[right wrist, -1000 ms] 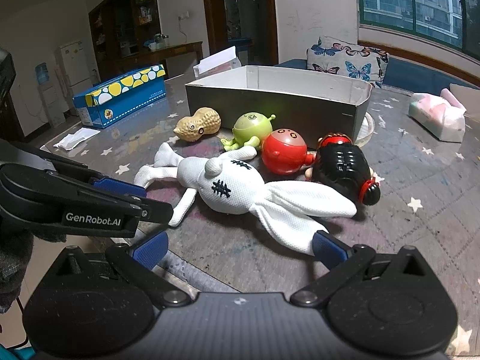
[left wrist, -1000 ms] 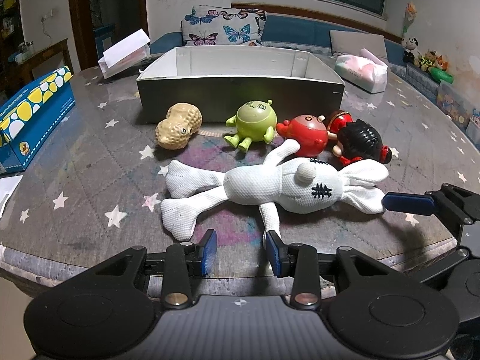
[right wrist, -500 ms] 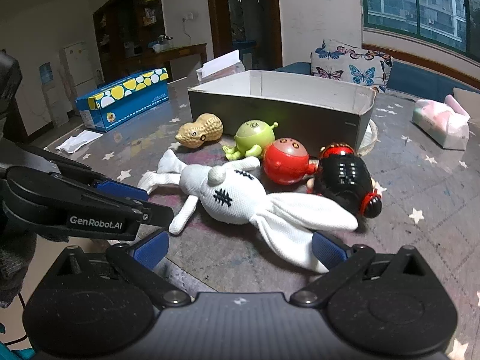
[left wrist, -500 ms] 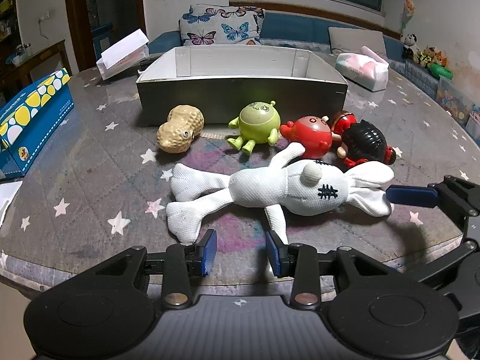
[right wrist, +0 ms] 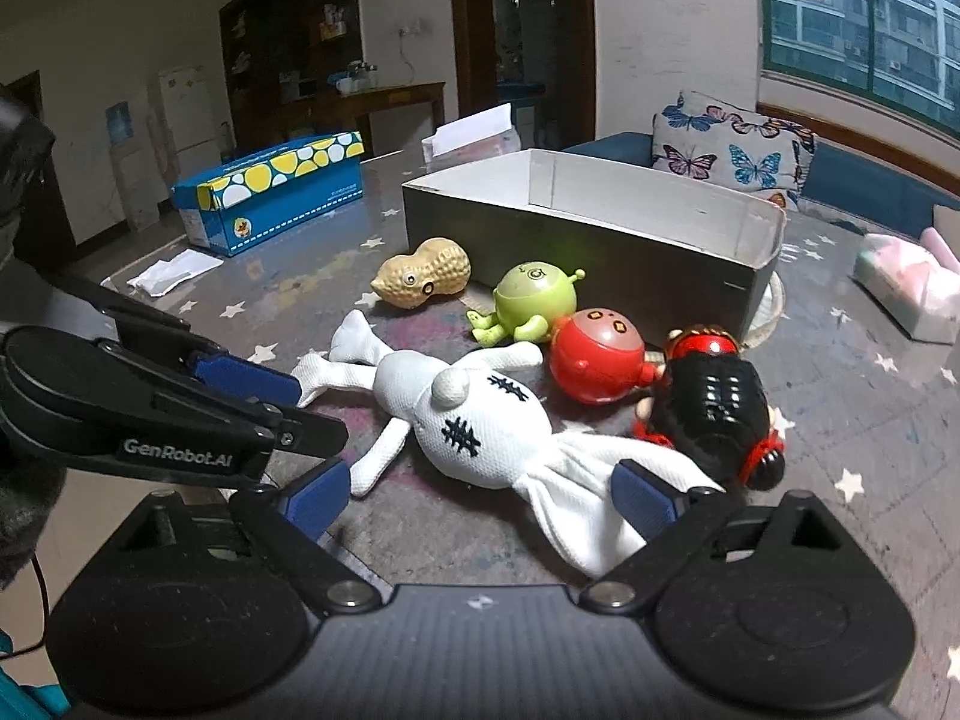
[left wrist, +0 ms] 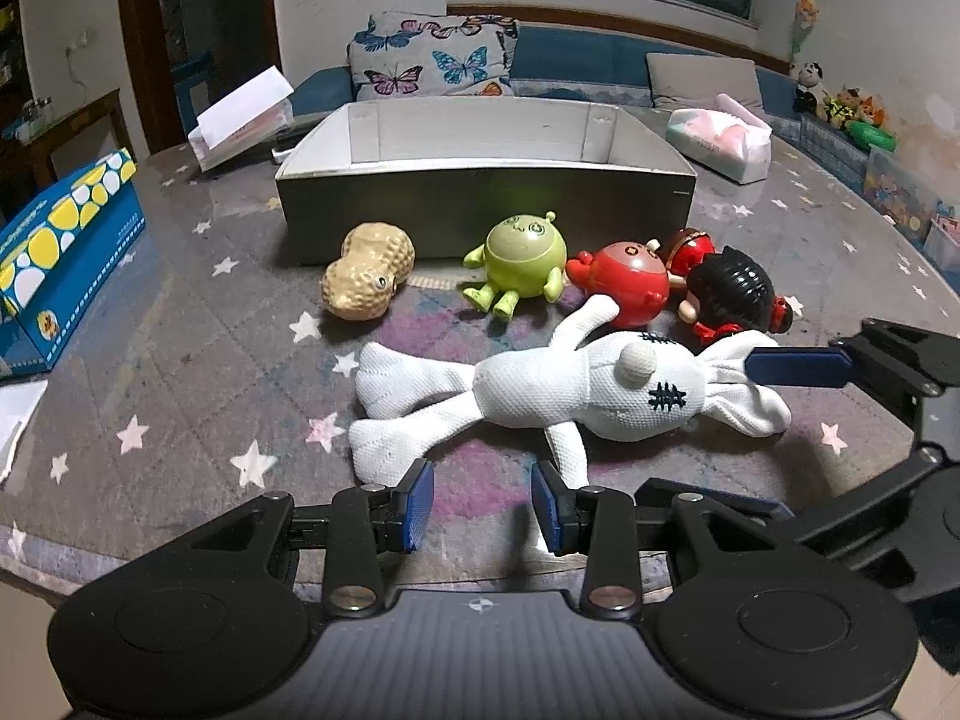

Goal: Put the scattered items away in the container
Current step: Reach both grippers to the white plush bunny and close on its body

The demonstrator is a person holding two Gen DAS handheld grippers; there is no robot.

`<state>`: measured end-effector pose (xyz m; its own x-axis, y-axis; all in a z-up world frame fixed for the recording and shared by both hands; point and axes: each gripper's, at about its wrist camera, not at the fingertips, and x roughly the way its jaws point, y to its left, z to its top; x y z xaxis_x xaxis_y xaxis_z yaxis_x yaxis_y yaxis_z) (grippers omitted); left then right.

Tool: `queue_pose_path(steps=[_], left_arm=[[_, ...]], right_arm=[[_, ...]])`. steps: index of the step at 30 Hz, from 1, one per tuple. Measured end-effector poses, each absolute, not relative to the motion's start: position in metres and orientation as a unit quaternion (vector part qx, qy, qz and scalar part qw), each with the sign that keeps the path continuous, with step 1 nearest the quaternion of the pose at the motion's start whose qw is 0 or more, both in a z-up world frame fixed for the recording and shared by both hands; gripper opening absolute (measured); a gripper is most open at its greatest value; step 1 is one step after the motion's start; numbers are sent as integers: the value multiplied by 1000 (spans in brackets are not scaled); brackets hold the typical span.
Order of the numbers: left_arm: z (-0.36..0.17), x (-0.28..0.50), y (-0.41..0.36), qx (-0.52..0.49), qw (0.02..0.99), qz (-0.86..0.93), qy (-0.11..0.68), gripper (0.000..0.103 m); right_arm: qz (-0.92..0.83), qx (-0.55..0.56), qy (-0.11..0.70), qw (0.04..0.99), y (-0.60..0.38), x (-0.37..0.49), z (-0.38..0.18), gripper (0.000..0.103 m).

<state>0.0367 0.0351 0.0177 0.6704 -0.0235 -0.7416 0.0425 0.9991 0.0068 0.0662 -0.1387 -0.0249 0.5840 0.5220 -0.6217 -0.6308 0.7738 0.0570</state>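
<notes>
Left hand-held gripper low, level, jaws apart, right hand-held gripper spread wide around white plush rabbit's ears

White mesh-textured plush rabbit with black stitch marks; tan peanut toy with dimpled surface; lime-green round toy; red round toy with small yellow markings; black-haired doll with red trim. Container: grey outside, white inside. Table: grey with white and pale pink stars and a purple blotch. Blue box with yellow and white pebble spots. Cushion: pale with multicoloured butterflies. Gripper pads: blue on black bodies.
</notes>
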Motion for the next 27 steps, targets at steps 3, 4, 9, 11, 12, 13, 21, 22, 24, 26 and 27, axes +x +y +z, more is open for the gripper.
queue_pose_path(steps=[3,4,9,11,12,13,21,22,24,26,27], left_arm=[[22,37,39,16,916,-22,401,39],[23,37,40,17,917,-23,399,39],[34,36,49,22,921,-26,389,39],[37,37,50,32,922,-32,383,39],[38,38,49,38,923,-36,382,39],[38,40,49,45,922,-39,381,39],[29,63,49,82,916,-69,387,39],[28,66,50,87,915,-72,387,39],[25,70,51,93,913,-82,389,39],[20,74,53,98,909,-92,395,37],[17,75,53,101,907,-98,397,37]], right_arm=[[328,-94,320,884,-135,71,-24,92],[329,-97,319,883,-134,72,-24,90],[331,-115,318,881,-128,79,-24,84],[334,-121,319,879,-126,82,-25,83],[335,-124,320,878,-125,83,-25,81],[334,-127,320,877,-124,85,-26,79],[337,-127,315,878,-123,92,-22,72],[338,-127,316,878,-123,93,-22,68],[337,-128,318,877,-122,96,-23,67],[335,-132,322,876,-121,99,-26,63],[335,-133,323,875,-121,100,-27,62]])
